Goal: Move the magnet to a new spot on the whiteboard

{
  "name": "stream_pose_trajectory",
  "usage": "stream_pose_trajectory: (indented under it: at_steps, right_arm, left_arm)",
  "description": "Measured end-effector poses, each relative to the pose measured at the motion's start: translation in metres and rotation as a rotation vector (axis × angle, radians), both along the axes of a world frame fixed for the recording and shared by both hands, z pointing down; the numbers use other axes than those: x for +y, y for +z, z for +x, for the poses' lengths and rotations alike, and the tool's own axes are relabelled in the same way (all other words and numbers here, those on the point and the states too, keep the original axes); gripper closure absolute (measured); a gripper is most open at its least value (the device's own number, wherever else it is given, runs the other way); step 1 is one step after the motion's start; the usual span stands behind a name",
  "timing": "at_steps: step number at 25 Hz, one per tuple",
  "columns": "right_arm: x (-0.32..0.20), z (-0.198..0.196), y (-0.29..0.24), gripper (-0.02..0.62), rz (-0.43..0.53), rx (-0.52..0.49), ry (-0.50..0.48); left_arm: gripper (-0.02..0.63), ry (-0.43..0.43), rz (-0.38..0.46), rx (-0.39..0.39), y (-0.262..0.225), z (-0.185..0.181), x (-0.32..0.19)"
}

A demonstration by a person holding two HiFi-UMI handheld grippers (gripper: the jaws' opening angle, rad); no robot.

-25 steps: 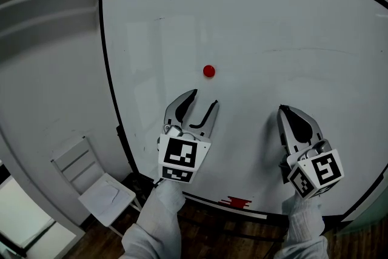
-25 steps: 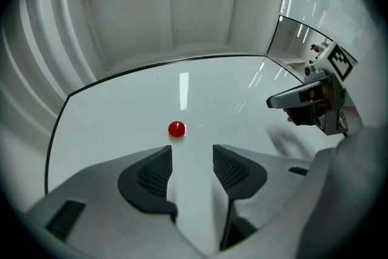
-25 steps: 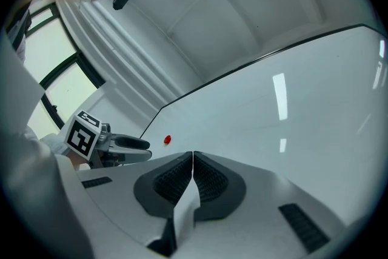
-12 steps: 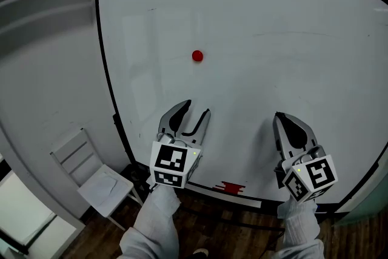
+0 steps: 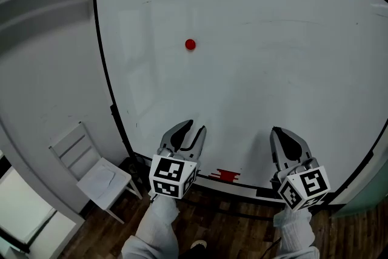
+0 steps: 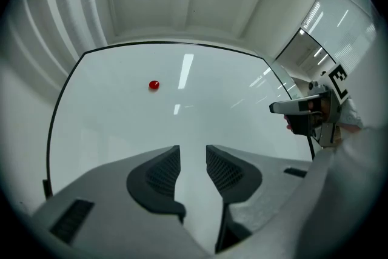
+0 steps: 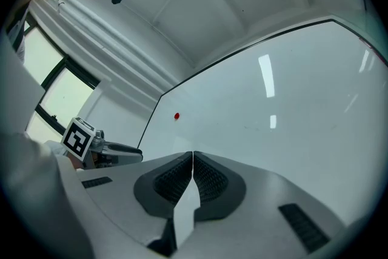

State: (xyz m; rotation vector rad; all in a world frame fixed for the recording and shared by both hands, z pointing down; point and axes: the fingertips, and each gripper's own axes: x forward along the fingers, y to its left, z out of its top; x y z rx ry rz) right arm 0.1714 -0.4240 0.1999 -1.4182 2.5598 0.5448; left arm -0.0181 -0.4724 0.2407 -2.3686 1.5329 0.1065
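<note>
Hand-held grippers: 2, left closing empty; 1 magnet.

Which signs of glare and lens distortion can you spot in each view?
Head view: the whiteboard bows like a barrel, with one lamp glint at its top. Left gripper view: dark round vignette, lamp streaks right of the red magnet. Right gripper view: same vignette, two glare bars on the board.

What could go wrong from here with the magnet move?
1. Left tongs are closing on nothing, well below the magnet. They'd need reopening, or they'd likely just nudge it along the whiteboard.
2. Right tongs are shut, empty and just as far off, so no ready backup.
</note>
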Motion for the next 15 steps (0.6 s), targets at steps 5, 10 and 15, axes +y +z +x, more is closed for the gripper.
stream_pose_trajectory:
  at_steps: [5, 10, 15]
  right_arm:
    - [0.012, 0.010, 0.027, 0.568, -0.052, -0.013, 0.015]
    - [0.023, 0.022, 0.062, 0.568, -0.121, -0.039, 0.044]
    - [0.031, 0.036, 0.104, 0.568, -0.181, -0.007, 0.118]
  left_arm:
    - [0.507, 0.030, -0.046, 0.039, 0.025, 0.010, 0.014]
    - [0.535, 0.064, -0.085, 0.063, 0.051, 0.020, 0.027]
    - [0.565, 0.101, -0.139, 0.085, 0.086, 0.026, 0.039]
